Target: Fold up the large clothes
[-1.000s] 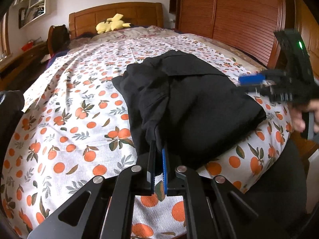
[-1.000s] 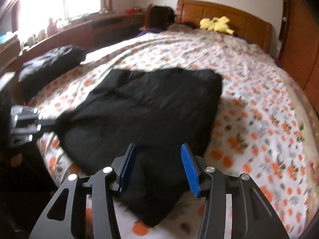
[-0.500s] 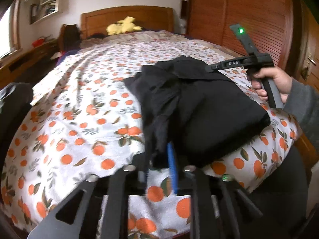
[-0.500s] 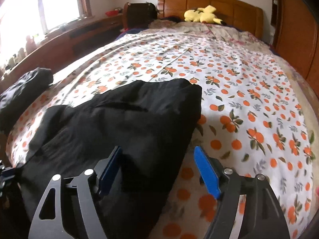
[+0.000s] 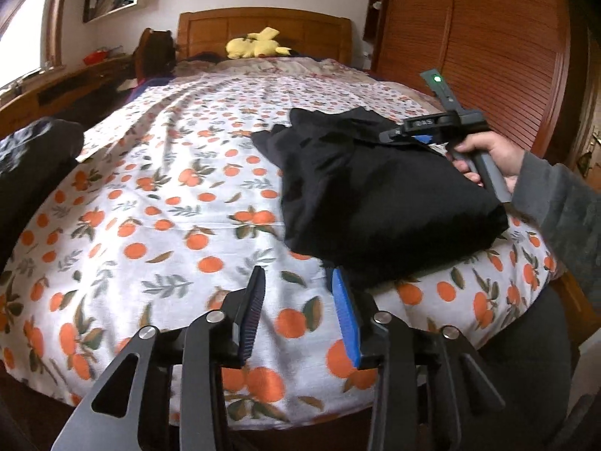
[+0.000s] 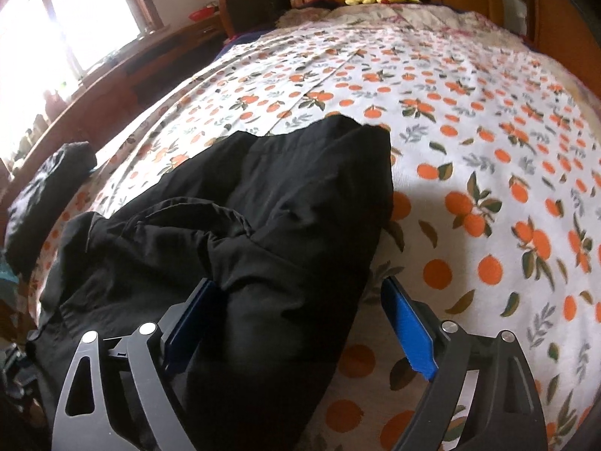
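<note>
A folded black garment (image 5: pixel 379 195) lies on the orange-print bedsheet (image 5: pixel 157 203), filling the middle right of the left wrist view and the lower left and centre of the right wrist view, with its near edge close to the foot of the bed. The left gripper (image 5: pixel 298 300), at the bottom centre of its own view, has just been opening; its jaws stand apart over bare sheet with nothing between them, the blue pad just beside the garment's near corner. The right gripper (image 6: pixel 300 315) has likewise just been opening and is spread wide at the bottom of its view, the garment's folded edge lying between the pads without either pressing on it. In the left wrist view a hand (image 5: pixel 488 158) in a grey sleeve (image 5: pixel 563 210) holds that gripper's handle at the right edge. A yellow plush toy (image 5: pixel 257 43) rests by the wooden headboard (image 5: pixel 263 22) at the top, and another dark bundle (image 6: pixel 45 188) sits at the left edge of the bed.
</note>
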Tool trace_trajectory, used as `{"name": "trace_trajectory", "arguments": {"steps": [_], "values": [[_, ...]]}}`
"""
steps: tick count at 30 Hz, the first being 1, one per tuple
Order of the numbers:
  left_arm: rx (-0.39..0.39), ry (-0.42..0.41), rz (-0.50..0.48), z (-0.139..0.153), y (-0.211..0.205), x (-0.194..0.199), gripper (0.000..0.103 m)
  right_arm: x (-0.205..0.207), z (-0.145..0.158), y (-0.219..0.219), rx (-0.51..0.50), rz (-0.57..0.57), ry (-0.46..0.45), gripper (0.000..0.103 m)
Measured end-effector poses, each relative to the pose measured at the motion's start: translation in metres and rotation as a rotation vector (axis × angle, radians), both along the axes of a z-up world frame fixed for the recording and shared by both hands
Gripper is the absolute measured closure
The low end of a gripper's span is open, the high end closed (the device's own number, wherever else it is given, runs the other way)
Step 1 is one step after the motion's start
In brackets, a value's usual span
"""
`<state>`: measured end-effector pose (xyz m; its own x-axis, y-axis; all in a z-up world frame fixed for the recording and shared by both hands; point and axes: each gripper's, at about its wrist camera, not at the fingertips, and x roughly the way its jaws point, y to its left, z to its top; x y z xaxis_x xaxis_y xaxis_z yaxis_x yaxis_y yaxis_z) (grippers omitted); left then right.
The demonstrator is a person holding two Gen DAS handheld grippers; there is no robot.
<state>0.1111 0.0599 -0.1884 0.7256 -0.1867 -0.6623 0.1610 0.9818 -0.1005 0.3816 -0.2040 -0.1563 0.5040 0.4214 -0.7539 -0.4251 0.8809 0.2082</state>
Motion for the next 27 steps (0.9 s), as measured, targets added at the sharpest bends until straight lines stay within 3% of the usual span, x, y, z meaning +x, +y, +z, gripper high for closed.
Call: {"name": "trace_trajectory", "arguments": {"steps": [7, 19, 22, 23, 25, 27], "values": [[-0.032, 0.028, -0.049, -0.008, -0.019, 0.01, 0.057, 0.001, -0.004, 0.002, -0.003, -0.004, 0.008, 0.018], [-0.05, 0.08, -0.044, -0.025, -0.023, 0.025, 0.057, 0.004, -0.008, 0.0, 0.021, -0.001, 0.026, 0.019], [-0.122, 0.103, -0.045, -0.034, -0.017, 0.035, 0.057, 0.005, -0.009, -0.002, 0.072, 0.025, 0.067, 0.034], [-0.143, 0.114, -0.043, -0.036, -0.015, 0.038, 0.058, 0.005, -0.009, -0.003, 0.082, 0.027, 0.074, 0.035], [-0.171, 0.127, -0.077, -0.035, -0.017, 0.043, 0.079, 0.003, -0.008, -0.003, 0.097, 0.03, 0.083, 0.044], [-0.136, 0.125, -0.085, -0.034, -0.023, 0.045, 0.088, 0.0, -0.005, -0.004, 0.11, 0.024, 0.083, 0.052]]}}
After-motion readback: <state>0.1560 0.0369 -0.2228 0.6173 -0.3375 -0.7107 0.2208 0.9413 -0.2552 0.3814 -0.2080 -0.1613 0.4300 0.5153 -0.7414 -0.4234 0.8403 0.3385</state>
